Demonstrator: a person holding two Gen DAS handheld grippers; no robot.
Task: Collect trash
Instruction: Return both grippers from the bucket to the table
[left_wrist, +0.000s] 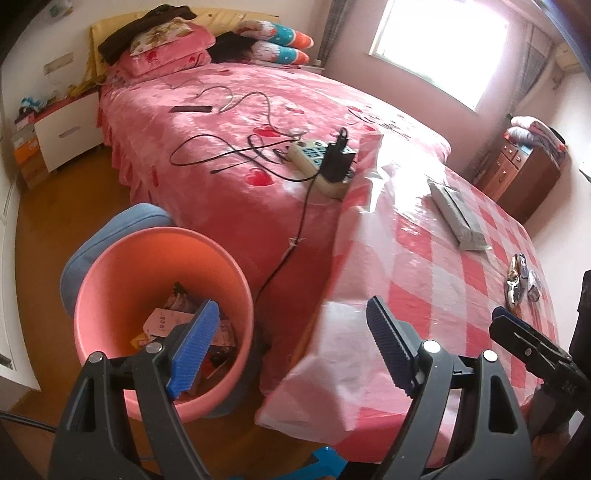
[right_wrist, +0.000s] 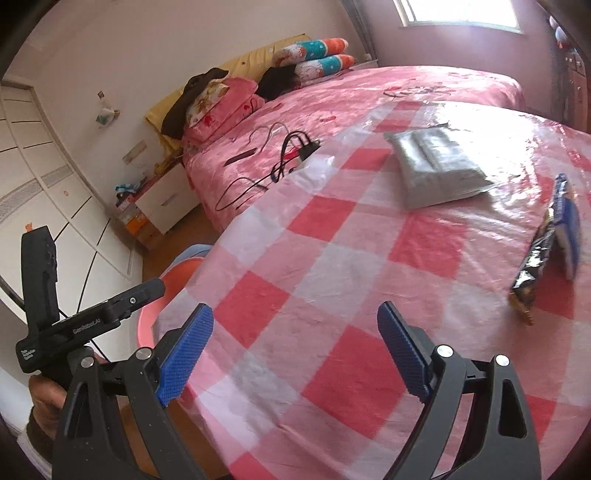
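Both grippers, left (left_wrist: 291, 347) and right (right_wrist: 295, 350), gaped wide and empty at lower frame; the pink bin (left_wrist: 110, 266) at lower left already held wrappers, while a snack wrapper (right_wrist: 554, 240) and grey packet (right_wrist: 436, 166) remained on the checked table (right_wrist: 332, 295), upper right

A crumpled foil snack wrapper (right_wrist: 546, 243), dark with blue print, lies on my checked counter (right_wrist: 332, 295) beside a flat grey plastic package (right_wrist: 436, 166). My pink bin (left_wrist: 162, 266) stands on the floor beside the counter, holding paper scraps (left_wrist: 177, 325).
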